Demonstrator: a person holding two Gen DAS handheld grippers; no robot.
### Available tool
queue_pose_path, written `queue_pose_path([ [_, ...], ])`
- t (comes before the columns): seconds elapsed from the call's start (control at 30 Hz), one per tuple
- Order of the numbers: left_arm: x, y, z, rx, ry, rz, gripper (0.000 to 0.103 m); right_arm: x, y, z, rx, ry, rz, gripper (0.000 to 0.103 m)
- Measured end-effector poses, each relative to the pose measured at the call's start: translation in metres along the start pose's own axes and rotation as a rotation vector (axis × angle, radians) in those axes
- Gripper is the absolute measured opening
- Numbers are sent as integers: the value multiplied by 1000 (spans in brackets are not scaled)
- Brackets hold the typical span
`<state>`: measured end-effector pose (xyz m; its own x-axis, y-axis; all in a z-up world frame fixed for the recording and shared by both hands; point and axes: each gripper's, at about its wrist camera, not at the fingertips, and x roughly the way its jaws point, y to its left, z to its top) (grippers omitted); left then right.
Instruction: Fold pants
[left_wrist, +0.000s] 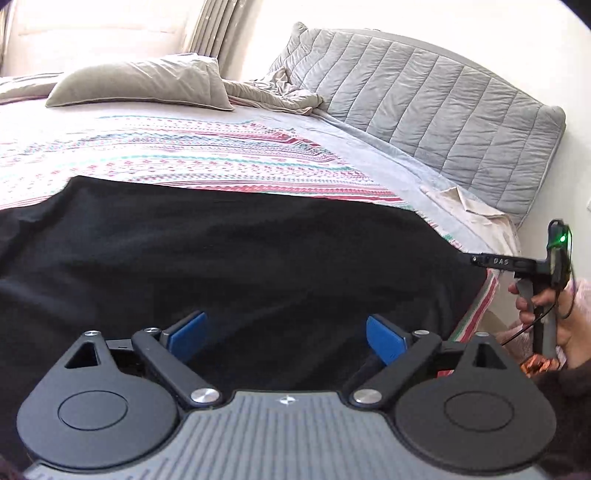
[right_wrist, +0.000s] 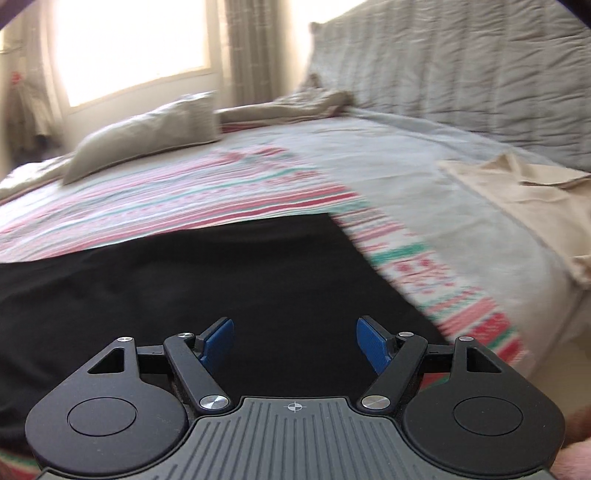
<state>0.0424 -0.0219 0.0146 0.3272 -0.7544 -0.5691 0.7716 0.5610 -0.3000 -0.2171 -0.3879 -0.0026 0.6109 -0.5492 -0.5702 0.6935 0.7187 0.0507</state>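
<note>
Daylight from a window (right_wrist: 133, 44) washes over the bedroom, and a wide bed (left_wrist: 369, 147) fills most of what I see, its grey quilted headboard cover (left_wrist: 424, 107) propped against the white wall at the right. Across the bed lies a striped blanket (left_wrist: 184, 151) in pink, red and teal on white. On that blanket the black pants (left_wrist: 221, 251) are spread flat in a broad dark sheet, near the edge of the bed closest to me and directly under both my tools; their far edge runs straight across the stripes, and in the right wrist view a square corner of them shows at the right. Beyond them a taupe pillow (left_wrist: 140, 83) rests near the window, with a rumpled beige sheet (left_wrist: 273, 92) bunched between it and the headboard, and a cream cloth (right_wrist: 524, 199) lies flat at the bed's right side. My left gripper (left_wrist: 286, 336) hangs over the pants with its jaws spread wide and nothing between the blue pads. My right gripper (right_wrist: 295, 341) is over the pants near their right edge, jaws parted and likewise empty. From the left wrist view I see my right hand (left_wrist: 546, 314) around that tool's handle, off the bed's right edge.
</note>
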Motion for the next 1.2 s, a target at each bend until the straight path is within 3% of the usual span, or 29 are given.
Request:
queue_pose_path([
  [0.07,7,-4,3,-7,7,-13,103,4,-16,0,-2,-13,-83,75],
  [0.13,15,-7,5,-11,14,-21,103,9,-28,1,19,-10,-111,74],
  [0.27,28,-15,9,-22,32,-40,103,25,-46,4,96,30,-96,74],
  [0.47,40,-24,15,-8,39,-50,103,35,-52,1,99,59,-86,73],
  [0.57,47,-27,16,-11,45,-51,103,33,-49,1,57,67,-79,55],
  [0.63,50,-28,16,-14,50,-52,103,30,-48,1,52,69,-37,27],
  [0.67,52,-29,16,-18,51,-54,103,29,-48,1,53,68,-22,21],
  [0.7,56,-30,18,-22,52,-58,103,27,-48,1,57,65,-3,8],
  [0.97,69,-28,21,-111,48,-188,103,-7,-16,13,-4,-69,132,6],
  [1.2,80,-21,21,-221,50,-237,103,-8,45,16,-171,-56,248,6],
])
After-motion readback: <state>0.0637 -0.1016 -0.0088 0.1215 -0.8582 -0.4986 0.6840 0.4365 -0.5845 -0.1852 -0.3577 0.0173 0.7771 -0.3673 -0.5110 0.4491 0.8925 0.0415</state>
